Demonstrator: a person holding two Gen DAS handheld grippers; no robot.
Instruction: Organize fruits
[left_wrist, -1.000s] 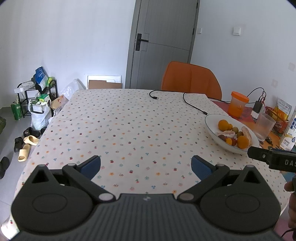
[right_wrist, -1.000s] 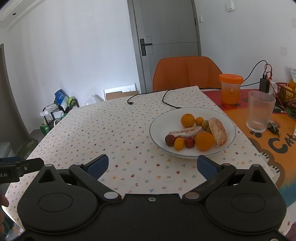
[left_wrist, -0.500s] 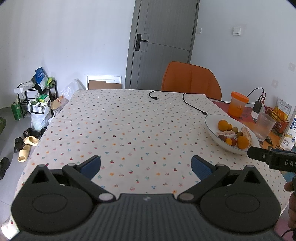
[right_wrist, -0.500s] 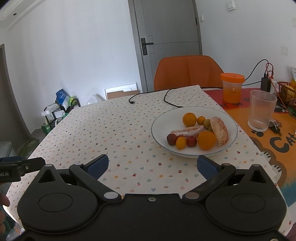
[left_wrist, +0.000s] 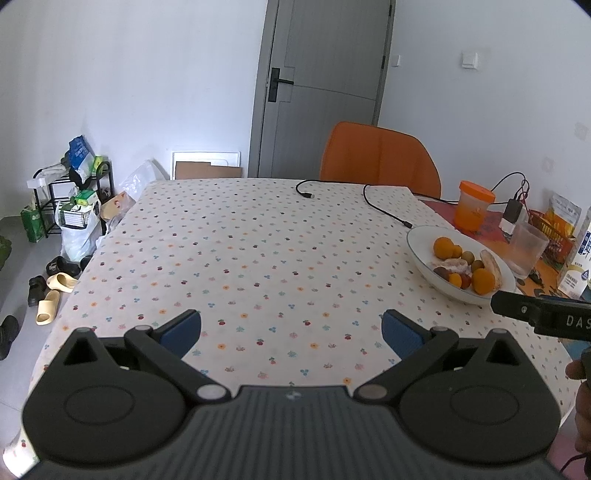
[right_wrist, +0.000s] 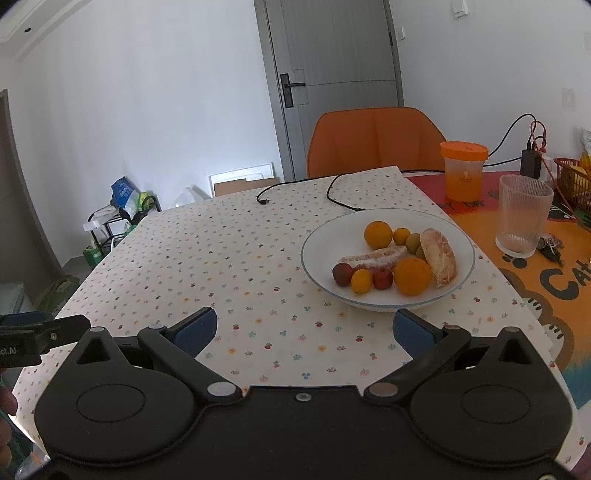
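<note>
Fruit: my task's things all lay in the wide white plate with the thin blue rim (right_wrist: 466, 275), on the dotted cloth of the worktop (right_wrist: 236, 258): two big oranges (right_wrist: 412, 276), small orange and dark red fruits, two small green ones, and two peeled pale citrus segments.
Right claw (right_wrist: 304, 330): I held it wide open and empty, its blue pads apart, low over the cloth just before the plate's near rim.
Left claw (left_wrist: 291, 328): also spread open and holding nothing, over bare cloth; the plate (left_wrist: 421, 254) lay well off to its right.
Nearer hand: my right one, by my judgement; the plate sat ahead of it and a little right.
Direction: the near big orange and the small red and orange fruits lay closest, forward-right of my right claw.
Long axes: one segment (right_wrist: 373, 256) ran left to right, the other (right_wrist: 439, 256) ran away from me.
Obstacle: a ribbed clear glass (right_wrist: 524, 216) stood just right of the plate.
</note>
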